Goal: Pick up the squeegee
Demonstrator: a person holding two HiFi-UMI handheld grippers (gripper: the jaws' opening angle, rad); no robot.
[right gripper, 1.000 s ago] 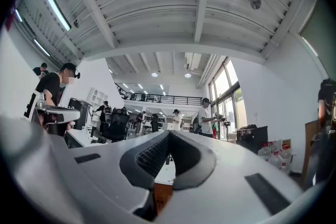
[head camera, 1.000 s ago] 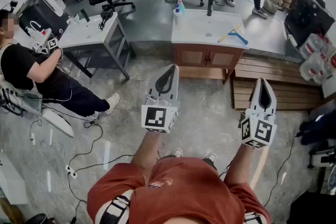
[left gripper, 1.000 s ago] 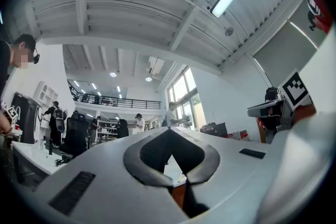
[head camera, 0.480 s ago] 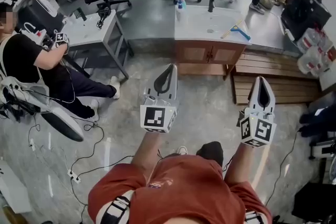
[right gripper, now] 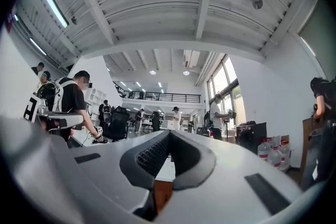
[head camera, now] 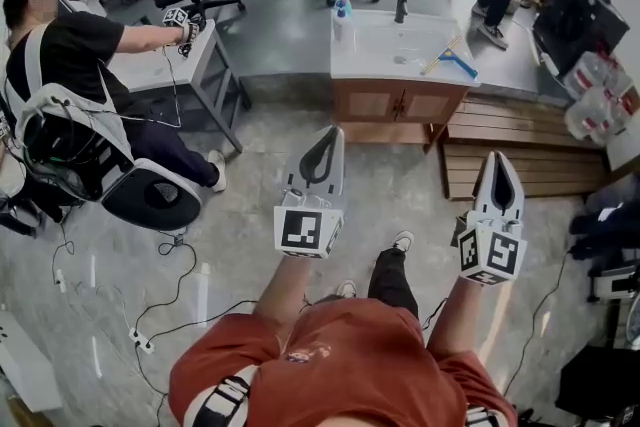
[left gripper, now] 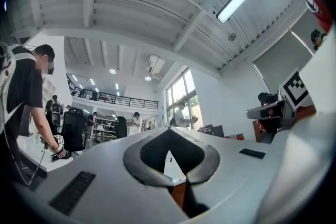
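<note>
Blue-bladed with a yellow handle, the squeegee (head camera: 449, 61) lies untouched near the right end of the white sink counter (head camera: 375, 60). In the head view it sits at about two o'clock from your left gripper (head camera: 328, 140) and eleven o'clock from your right gripper (head camera: 497, 165), well apart from both. You hold both grippers out over the stone floor (head camera: 240, 175), each with its fingers pressed together at the tips and nothing between them. On the counter, a faucet (head camera: 400, 7) stands at eleven o'clock from the squeegee and a bottle (head camera: 341, 10) at ten o'clock.
</note>
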